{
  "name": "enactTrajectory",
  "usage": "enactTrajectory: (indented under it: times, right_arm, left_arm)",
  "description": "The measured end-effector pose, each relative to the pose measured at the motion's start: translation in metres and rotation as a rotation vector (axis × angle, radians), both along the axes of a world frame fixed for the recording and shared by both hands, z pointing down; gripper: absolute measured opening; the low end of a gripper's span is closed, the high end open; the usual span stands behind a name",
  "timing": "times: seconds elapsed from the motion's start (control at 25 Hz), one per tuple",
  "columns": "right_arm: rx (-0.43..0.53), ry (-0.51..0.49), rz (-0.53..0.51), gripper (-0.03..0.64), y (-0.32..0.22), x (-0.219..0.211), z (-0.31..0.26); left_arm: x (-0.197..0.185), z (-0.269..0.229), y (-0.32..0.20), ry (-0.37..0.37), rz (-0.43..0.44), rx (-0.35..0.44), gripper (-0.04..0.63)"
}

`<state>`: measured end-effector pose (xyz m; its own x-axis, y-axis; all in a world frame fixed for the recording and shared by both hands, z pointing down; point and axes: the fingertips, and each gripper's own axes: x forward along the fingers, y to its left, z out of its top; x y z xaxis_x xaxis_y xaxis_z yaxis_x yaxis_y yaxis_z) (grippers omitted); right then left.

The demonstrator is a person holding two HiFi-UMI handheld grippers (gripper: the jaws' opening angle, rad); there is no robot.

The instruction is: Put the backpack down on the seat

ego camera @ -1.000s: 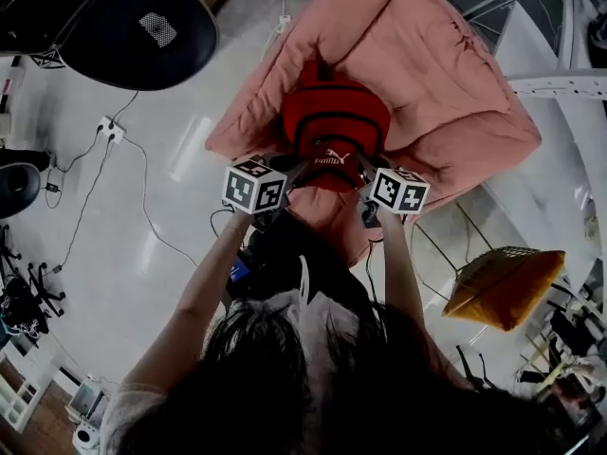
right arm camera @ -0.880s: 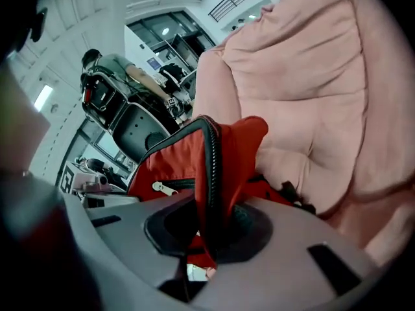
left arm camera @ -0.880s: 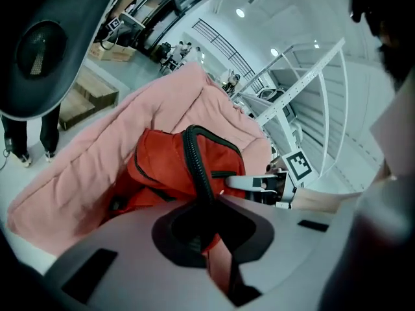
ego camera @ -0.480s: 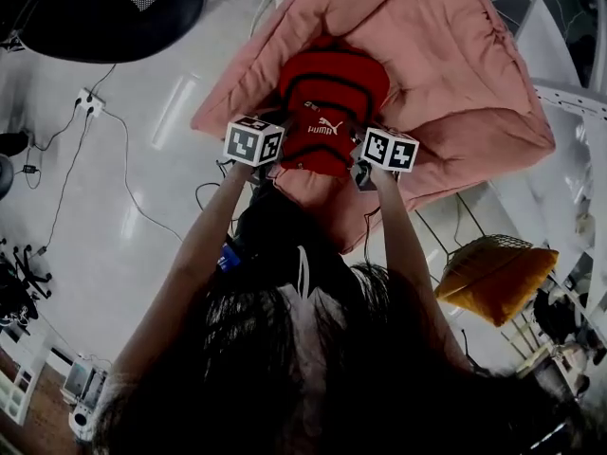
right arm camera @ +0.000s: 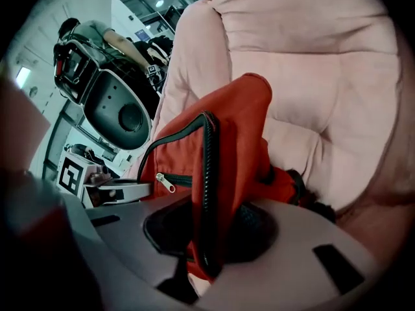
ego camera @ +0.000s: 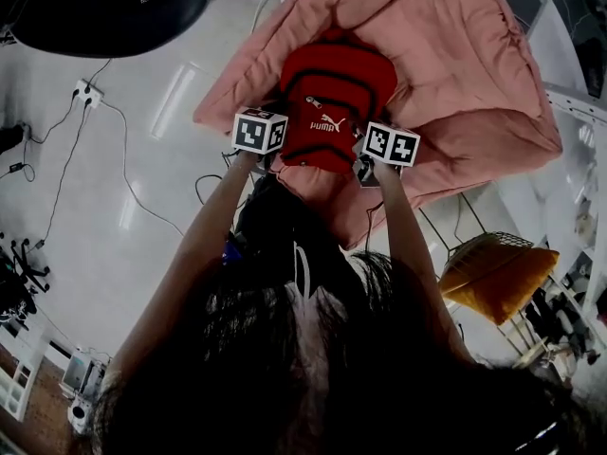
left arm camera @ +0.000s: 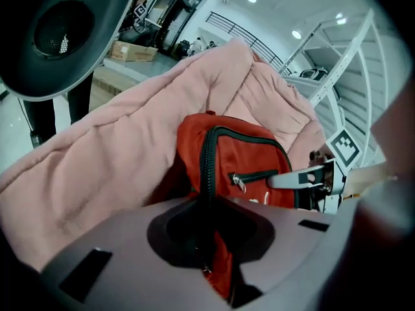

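The red backpack [ego camera: 334, 98] is sitting front side up on the pink padded seat [ego camera: 465, 74]. Its back is pressing into the cushion folds near the seat's front edge, and its white logo and small front-pocket zip are facing the head camera. The left gripper [left arm camera: 206, 241] is clamping the backpack's left side: its 2 jaws are standing almost fully together, pinching the red fabric and the black zipper seam [left arm camera: 209, 167] running up between them. The right gripper [right arm camera: 206, 238] is doing likewise on the opposite side, its 2 jaws nearly closed on a fold of red fabric with a black zipper edging passing through the gap. In the head view, the 2 marker cubes are showing just beside the bag's lower corners, 1 on each side, with the person's arms reaching forward to them. Whether the backpack's weight is resting wholly on the cushion or hanging partly from the grippers I cannot tell. On the pale floor [ego camera: 114, 216] to the left, a white power strip [ego camera: 82, 93] is lying with thin cables trailing from it. A large black rounded chair [ego camera: 114, 3] is standing beyond it, and an orange cushion [ego camera: 493, 273] is resting to the right, apart from the seat.
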<state>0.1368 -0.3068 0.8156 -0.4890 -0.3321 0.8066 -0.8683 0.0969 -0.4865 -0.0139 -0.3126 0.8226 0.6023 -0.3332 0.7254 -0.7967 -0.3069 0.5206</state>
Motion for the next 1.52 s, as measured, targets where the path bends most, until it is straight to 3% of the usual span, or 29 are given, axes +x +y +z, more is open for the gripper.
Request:
enactTrajectory:
  times: [0.08,0.12,0.16,0.28,0.52,0.76,0.96,1.12,1.36,1.52]
  right_arm:
    - [0.001,0.015,-0.025,0.106,0.005,-0.002,-0.01]
    - [0.003,0.021,-0.037,0.206,0.007,-0.001,-0.015]
    - [0.007,0.028,-0.046,0.235,0.008,0.002,-0.021]
    - [0.056,0.07,-0.044,0.235,0.011,0.015,-0.044]
    - [0.189,0.052,0.053,0.233,0.023,0.027,-0.104]
    - [0.324,-0.013,0.077,0.232,0.04,0.002,-0.171]
    - [0.404,-0.052,0.053,0.199,0.059,-0.024,-0.216]
    - [0.46,-0.092,0.032,0.153,0.07,-0.032,-0.249]
    - [0.552,-0.099,-0.045,0.113,0.102,-0.018,-0.293]
    - [0.599,-0.129,-0.078,0.09,0.133,-0.003,-0.312]
  left_arm:
    - [-0.001,-0.005,0.001,0.043,0.008,0.006,0.038]
    - [-0.002,-0.008,0.001,0.069,0.014,0.013,0.042]
    - [-0.003,-0.012,0.001,0.094,0.015,0.018,0.066]
    - [-0.012,-0.023,0.01,0.143,-0.008,0.012,0.142]
    - [-0.037,-0.063,0.024,0.157,-0.013,0.076,0.144]
    - [-0.036,-0.116,0.04,0.181,0.021,0.181,0.143]
    - [-0.019,-0.176,0.052,0.285,-0.025,0.254,0.143]
    - [0.002,-0.225,0.059,0.336,0.001,0.327,0.143]
    - [0.025,-0.284,0.083,0.3,0.052,0.448,0.137]
    - [0.027,-0.316,0.109,0.236,0.002,0.542,0.115]
